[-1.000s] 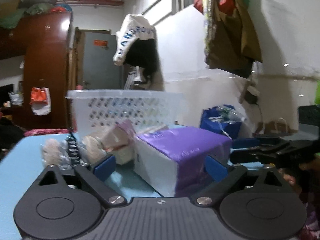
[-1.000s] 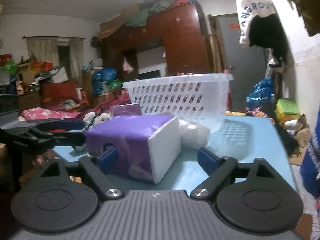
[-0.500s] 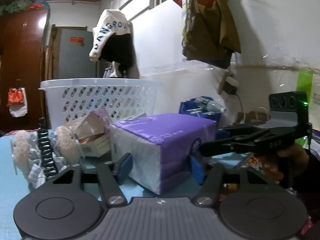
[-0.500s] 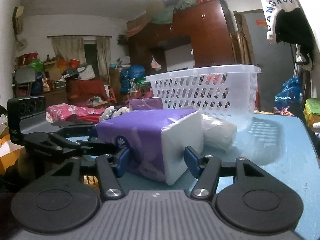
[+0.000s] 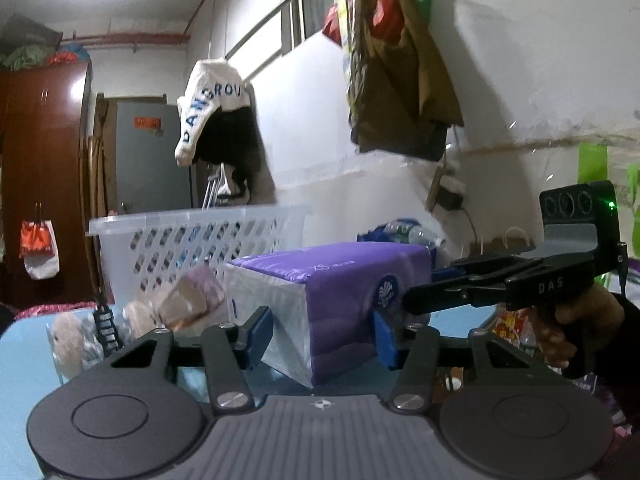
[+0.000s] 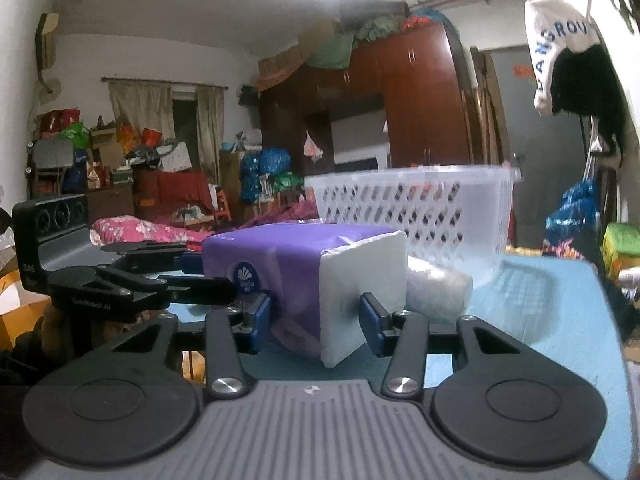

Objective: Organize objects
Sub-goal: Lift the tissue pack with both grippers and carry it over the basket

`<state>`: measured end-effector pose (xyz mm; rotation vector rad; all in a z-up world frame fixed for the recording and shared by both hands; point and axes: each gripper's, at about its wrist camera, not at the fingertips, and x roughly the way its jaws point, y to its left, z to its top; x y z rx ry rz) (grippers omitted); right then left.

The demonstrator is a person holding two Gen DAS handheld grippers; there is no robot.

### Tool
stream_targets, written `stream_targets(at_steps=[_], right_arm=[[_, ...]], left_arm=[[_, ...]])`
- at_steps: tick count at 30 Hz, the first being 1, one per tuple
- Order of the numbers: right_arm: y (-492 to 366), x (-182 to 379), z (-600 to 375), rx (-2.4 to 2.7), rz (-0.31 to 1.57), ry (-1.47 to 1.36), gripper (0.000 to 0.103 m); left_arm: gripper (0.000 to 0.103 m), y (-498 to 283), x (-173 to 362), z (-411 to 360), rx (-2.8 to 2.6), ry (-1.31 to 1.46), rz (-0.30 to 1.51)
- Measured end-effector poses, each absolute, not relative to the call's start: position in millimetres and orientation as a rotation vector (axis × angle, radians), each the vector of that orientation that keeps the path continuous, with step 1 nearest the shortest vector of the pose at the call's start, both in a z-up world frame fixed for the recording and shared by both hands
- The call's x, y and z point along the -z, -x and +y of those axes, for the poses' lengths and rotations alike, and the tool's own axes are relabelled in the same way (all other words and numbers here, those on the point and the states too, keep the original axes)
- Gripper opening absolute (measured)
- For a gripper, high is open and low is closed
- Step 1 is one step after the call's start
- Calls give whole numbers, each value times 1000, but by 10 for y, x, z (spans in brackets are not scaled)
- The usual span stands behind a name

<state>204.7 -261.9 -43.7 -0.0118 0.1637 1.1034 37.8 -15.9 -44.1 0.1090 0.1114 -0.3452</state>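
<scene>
A purple and white tissue pack [image 5: 328,300] [image 6: 308,280] is held at two corners. My left gripper [image 5: 322,336] is shut on one corner, blue pads pressing its sides. My right gripper [image 6: 316,320] is shut on another corner. Each gripper shows in the other's view: the right one [image 5: 500,284], the left one [image 6: 132,280]. The pack sits slightly above the blue table [image 6: 540,320]. A white perforated basket [image 5: 200,248] [image 6: 416,208] stands behind it.
Plastic-wrapped packets [image 5: 172,304] and a bag with a black clip [image 5: 104,324] lie left of the pack. A clear wrapped roll [image 6: 436,292] lies beside the basket. Bags hang on the right wall [image 5: 400,68]. Wardrobe [image 6: 416,100] and clutter fill the room behind.
Both grippers have closed from wide open onto the tissue pack's corners. The pack and both cameras have risen, so the basket now looks lower behind it.
</scene>
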Motion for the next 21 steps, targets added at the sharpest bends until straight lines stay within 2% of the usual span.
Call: stream_targets(at_steps=[6,14,18,21], right_arm=[[-2044,123,-2549,-1082,102,32,49],[-2506,-791,-2197,-1015,41,89,48],[-3016,-1008,-1939,-997,101,80,47],[-3430,-968,-1796,-981,170,57,46]], left_arm=[[55,-436,58,-56,376,-82,73],[54,-1128,-871,203,386,-55,63],[54,-1699,-1138,349,340,-36,132],[53,-2103,-1105,467,309,-1,204]])
